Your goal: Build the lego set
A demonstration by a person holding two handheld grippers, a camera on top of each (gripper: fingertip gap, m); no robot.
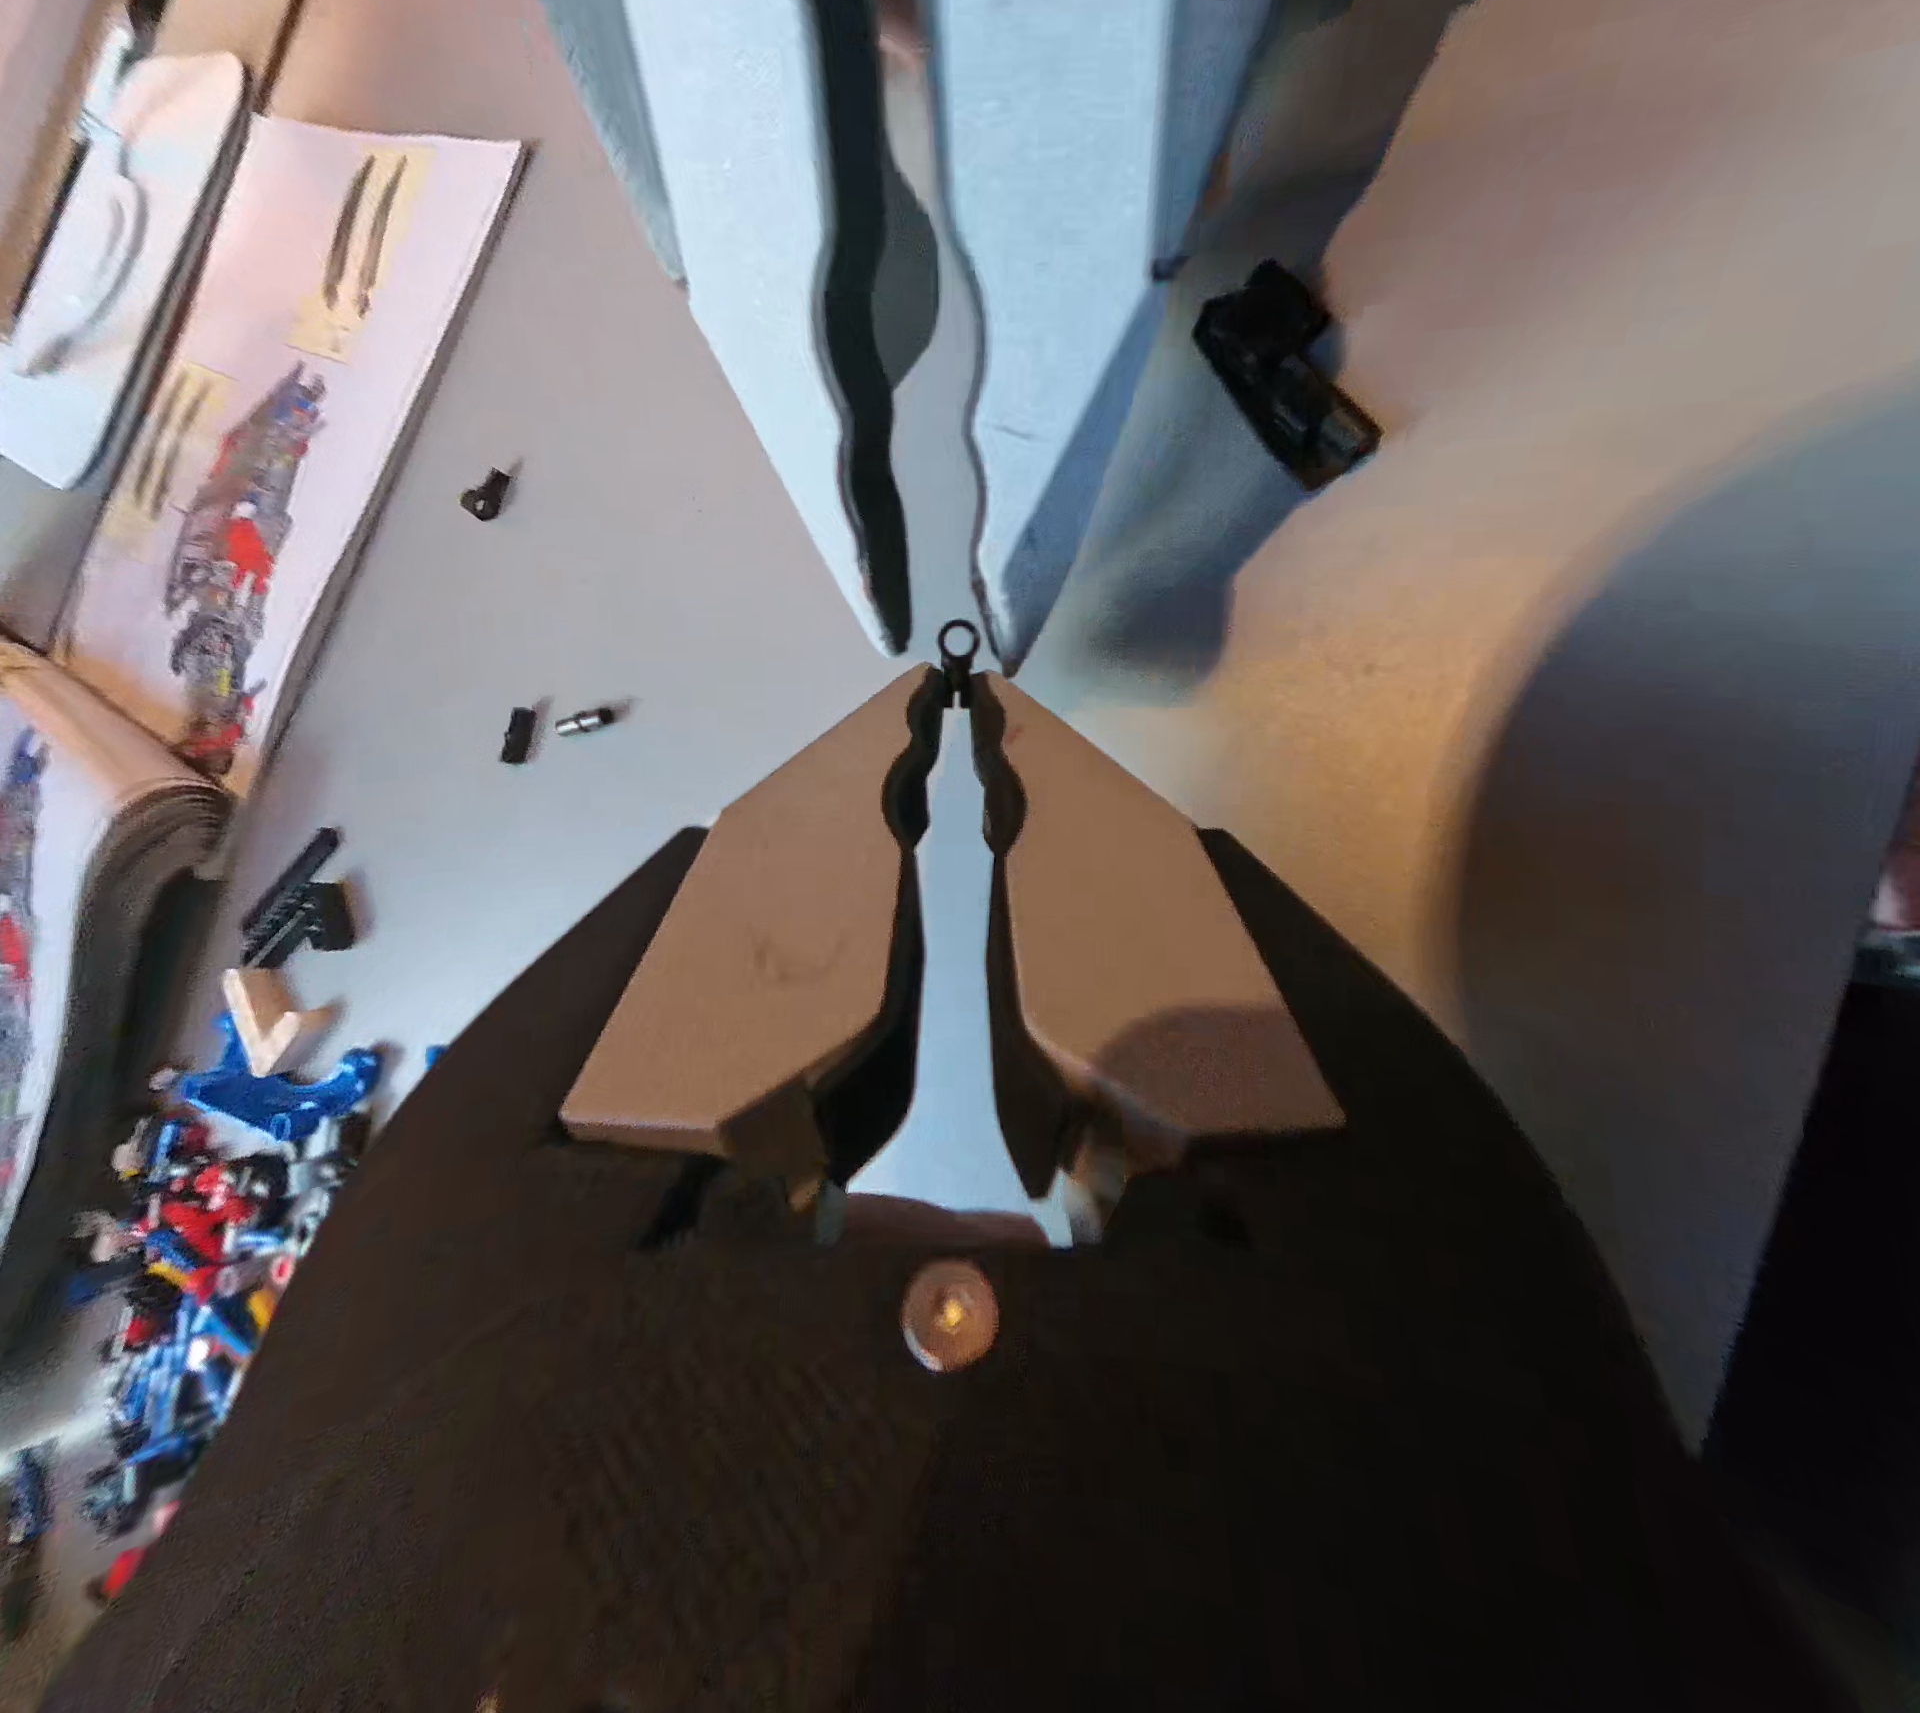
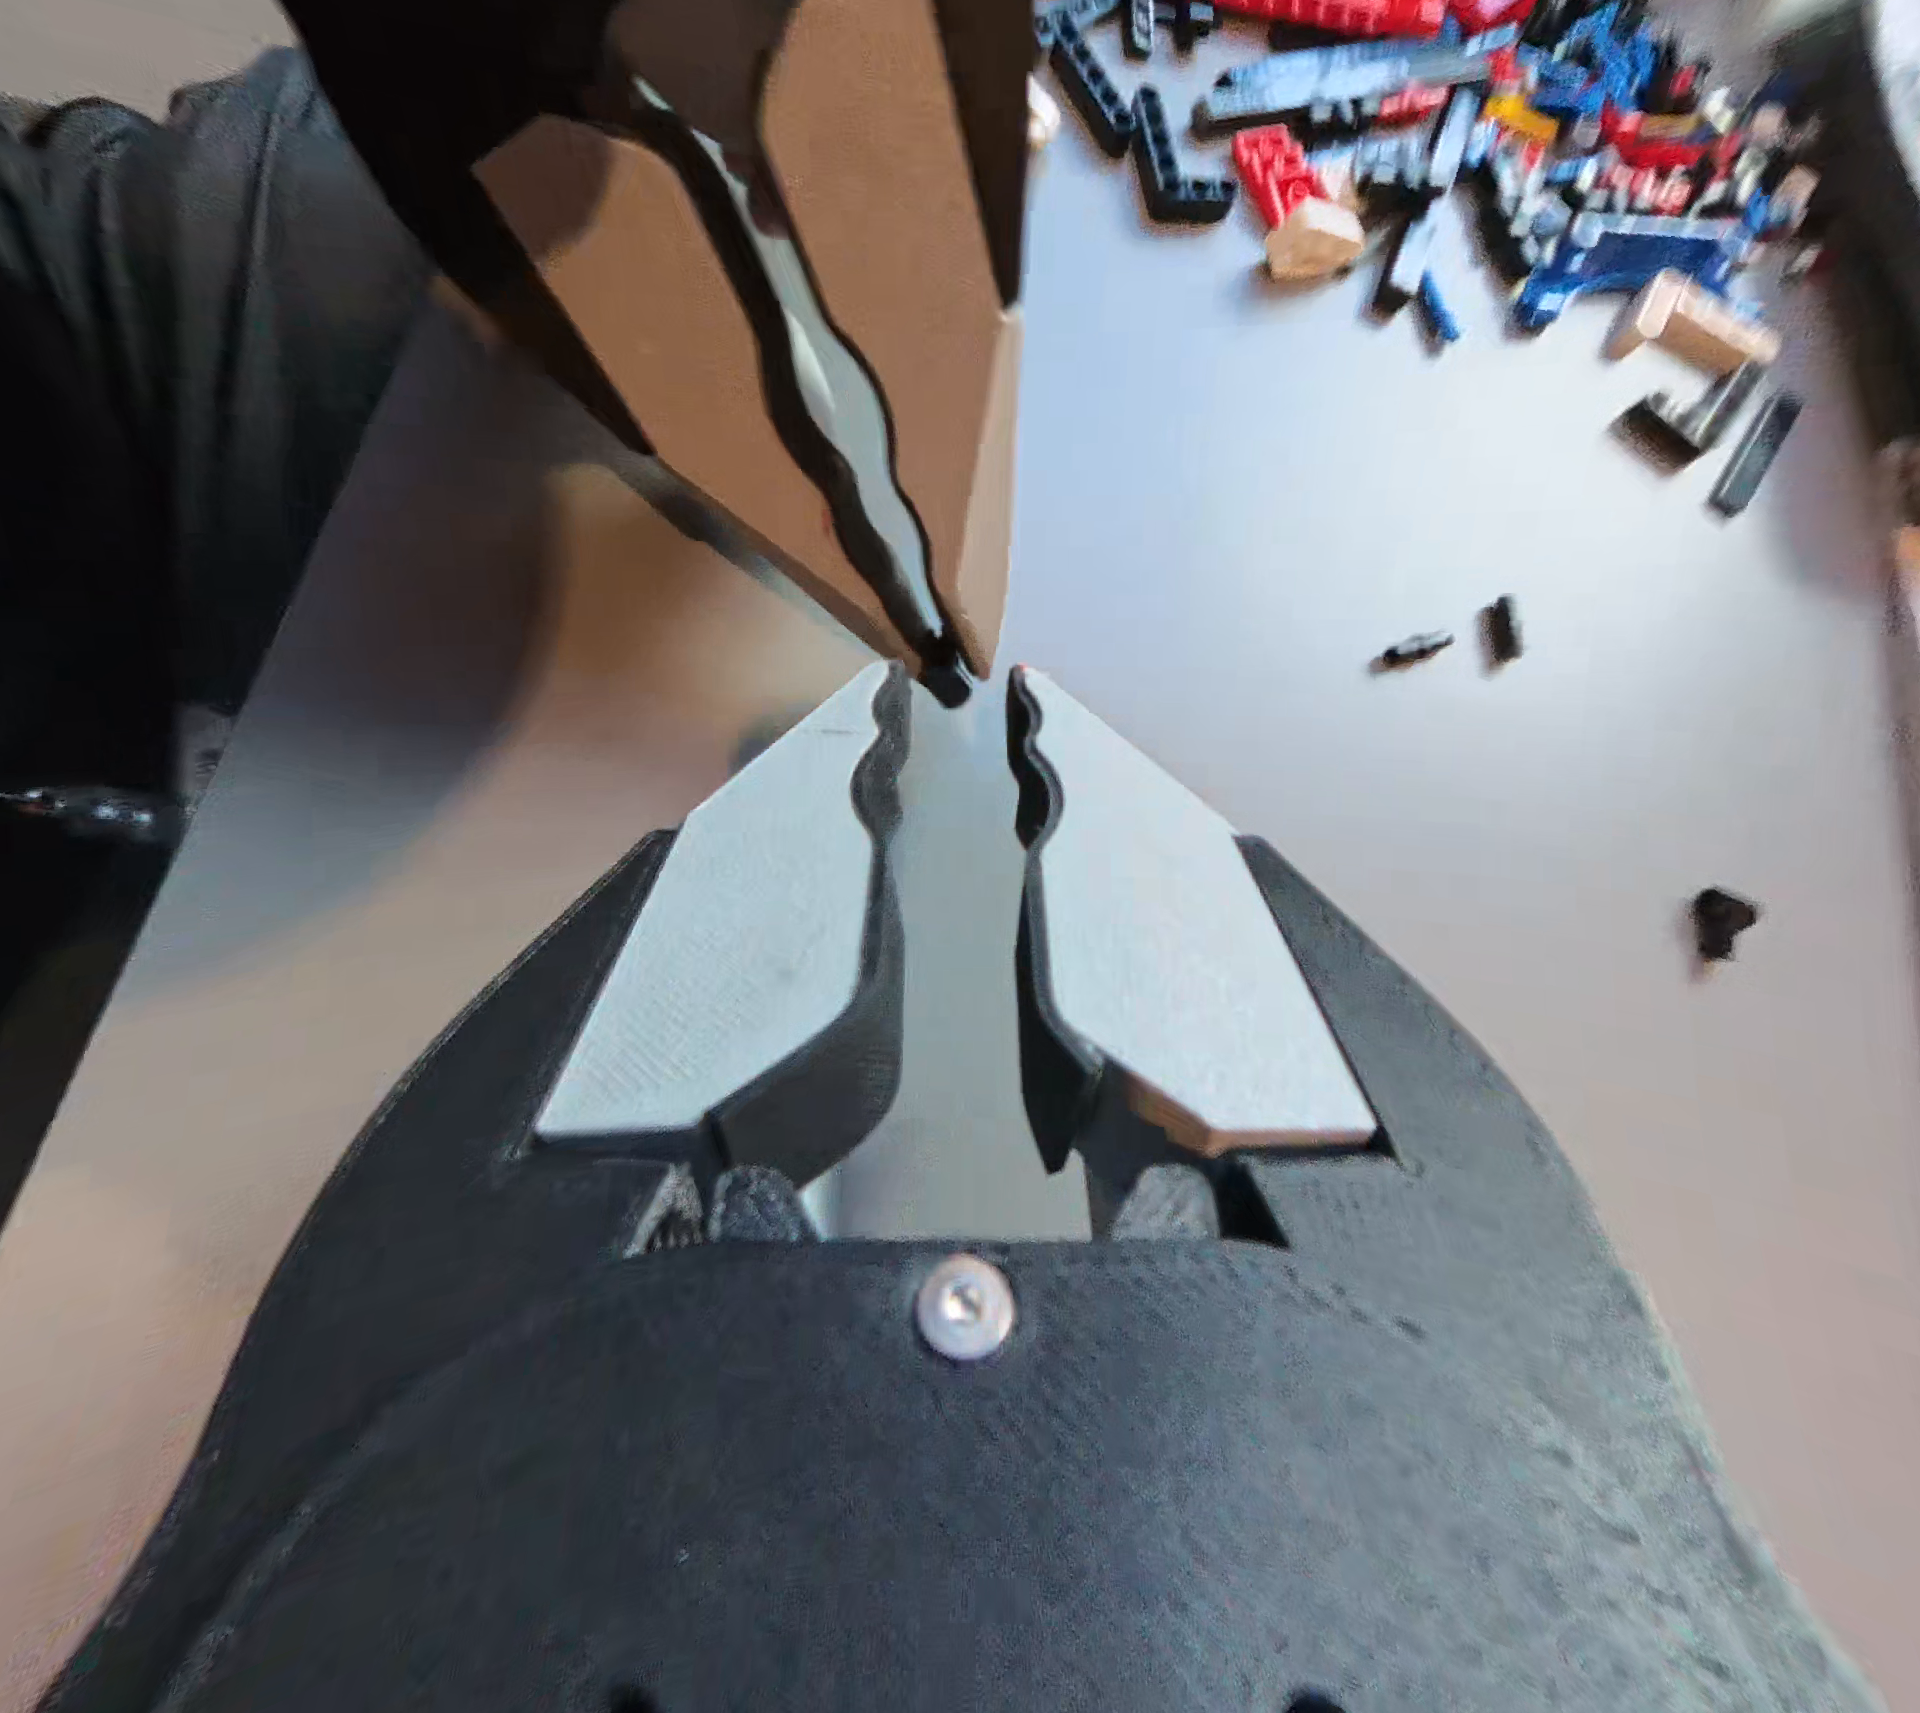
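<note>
Nothing readable here.
The instruction booklet point(image 1: 260, 437) on my table point(image 1: 623, 437) shows only blurred pictures; I can make out no words or numbers.

Left gripper point(image 1: 954, 674): dark brown, finely ribbed printed body, one round copper-toned screw point(image 1: 950, 1315) on the centreline. Its fingers point(image 1: 774, 925) were flat tan plates tapering to points, with black wavy liners along the inner edges. Right gripper point(image 2: 951, 676): black pebbled body, a silver screw point(image 2: 964, 1305) at centre. Its fingers point(image 2: 748, 936) were light grey plates of the same tapered shape, with black scalloped liners inside.
</note>
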